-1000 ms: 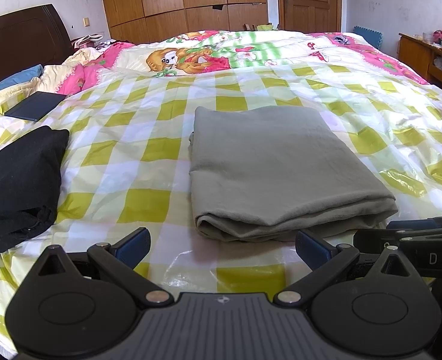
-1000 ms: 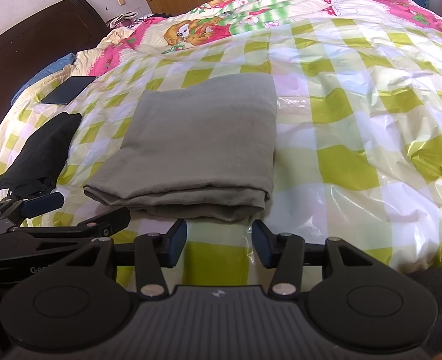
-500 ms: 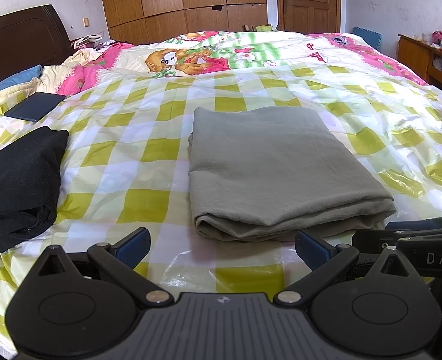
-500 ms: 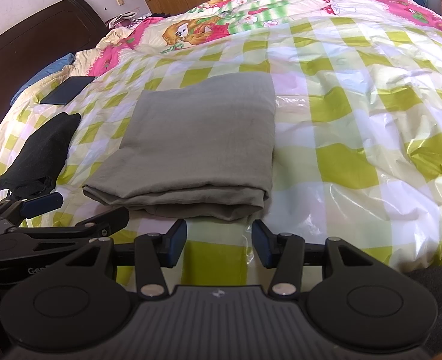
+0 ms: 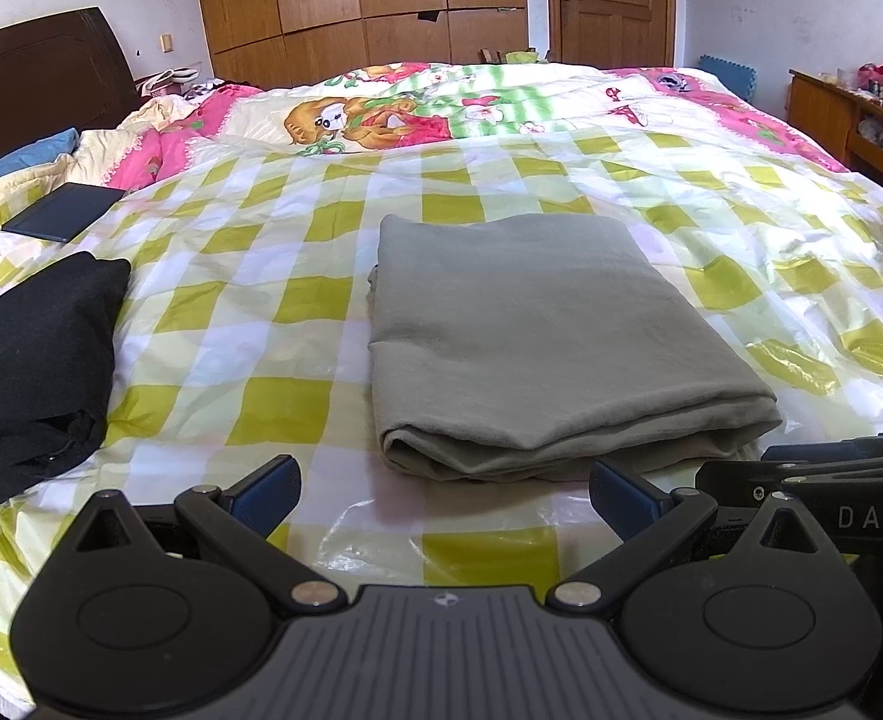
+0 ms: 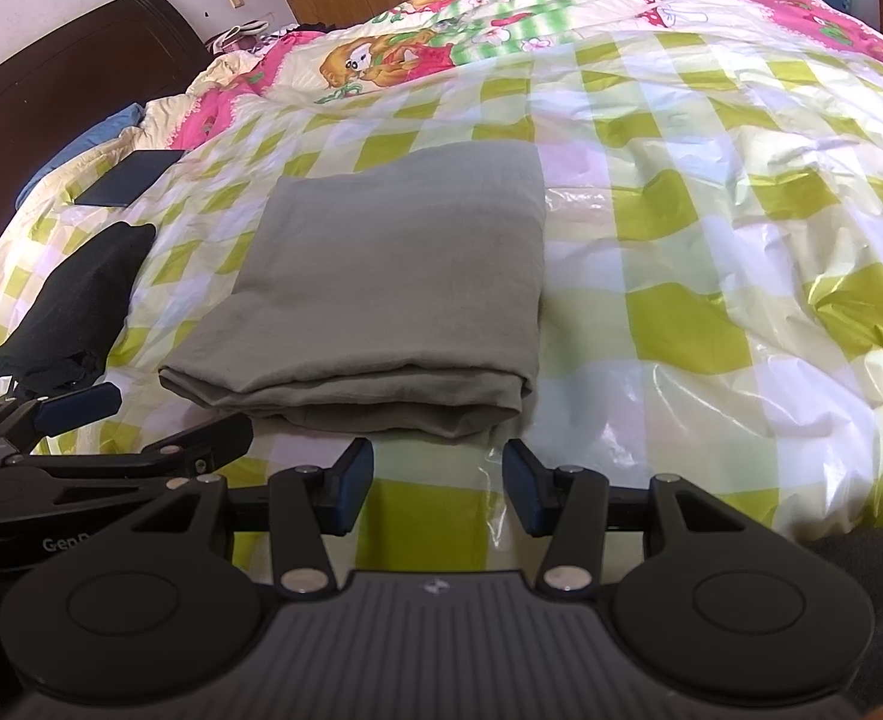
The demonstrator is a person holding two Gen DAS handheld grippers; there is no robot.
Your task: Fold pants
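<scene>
Grey pants [image 5: 537,336] [image 6: 393,300] lie folded into a flat rectangle on the green-checked plastic sheet [image 5: 273,312] that covers the bed. My left gripper [image 5: 444,495] hovers just short of their near edge, jaws wide open, nothing between them. My right gripper [image 6: 438,486] sits close beside it on the right, also just short of the folded edge, open with a narrower gap and nothing in it. In the right wrist view the left gripper [image 6: 141,429] shows at the lower left.
A folded black garment [image 5: 27,366] [image 6: 75,300] lies left of the pants. A dark flat case [image 5: 63,210] rests further back left. A cartoon quilt [image 5: 393,114] covers the far bed. Headboard left, wooden wardrobe and door behind, desk [image 5: 849,114] at right.
</scene>
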